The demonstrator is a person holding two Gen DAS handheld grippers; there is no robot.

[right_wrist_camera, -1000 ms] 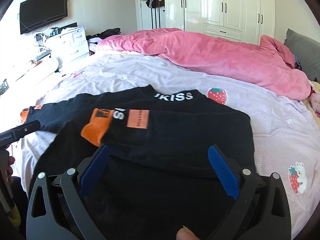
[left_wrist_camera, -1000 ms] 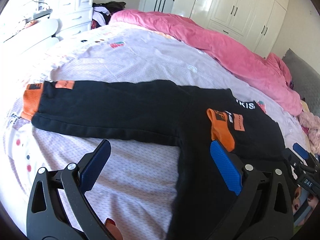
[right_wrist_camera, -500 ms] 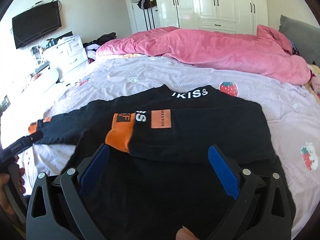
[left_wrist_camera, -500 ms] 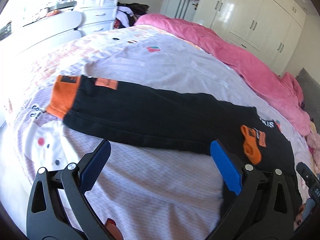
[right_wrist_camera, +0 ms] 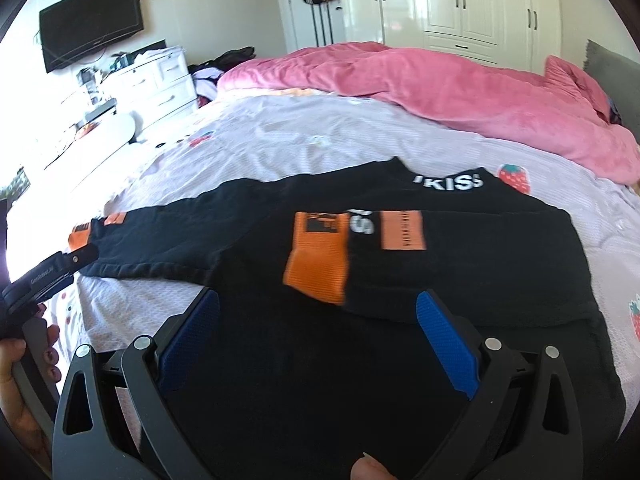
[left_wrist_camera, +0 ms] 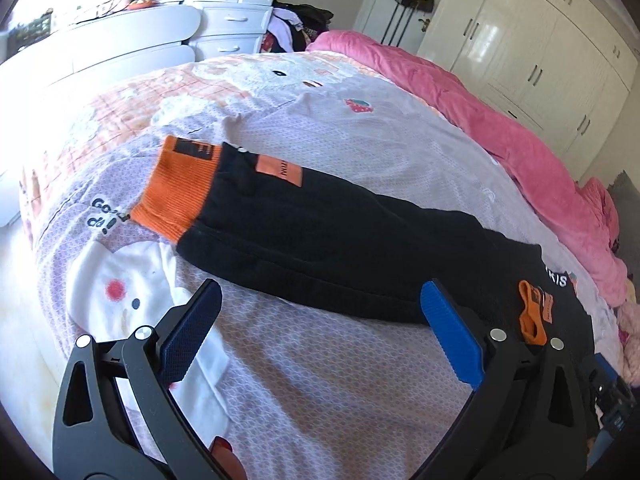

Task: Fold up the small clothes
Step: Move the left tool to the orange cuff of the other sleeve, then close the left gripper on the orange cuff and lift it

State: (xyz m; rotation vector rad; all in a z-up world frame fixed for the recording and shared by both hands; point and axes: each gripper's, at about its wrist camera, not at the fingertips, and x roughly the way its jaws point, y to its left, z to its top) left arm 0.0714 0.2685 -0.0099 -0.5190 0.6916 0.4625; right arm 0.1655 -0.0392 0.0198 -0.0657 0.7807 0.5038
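Note:
A small black sweatshirt [right_wrist_camera: 460, 264] with orange cuffs lies flat on the bed. Its right sleeve is folded across the chest, cuff [right_wrist_camera: 318, 258] on top. The left sleeve [left_wrist_camera: 340, 248] stretches out sideways, ending in an orange cuff [left_wrist_camera: 180, 196]. My left gripper [left_wrist_camera: 320, 312] is open, hovering just in front of that sleeve's lower edge, holding nothing. My right gripper [right_wrist_camera: 318, 322] is open above the shirt's lower body, empty. In the right wrist view the left gripper [right_wrist_camera: 48, 272] shows at the far left, near the outstretched cuff.
The lilac printed bedsheet [left_wrist_camera: 360, 400] covers the bed. A pink duvet [right_wrist_camera: 420, 80] is bunched along the far side. White drawers [left_wrist_camera: 236, 20] and wardrobes [right_wrist_camera: 460, 4] stand beyond. A person's hand [right_wrist_camera: 16, 364] grips the left tool.
My left gripper has swung left along the outstretched sleeve toward its orange cuff. My right gripper has crept slightly forward over the shirt's body. Both stayed open.

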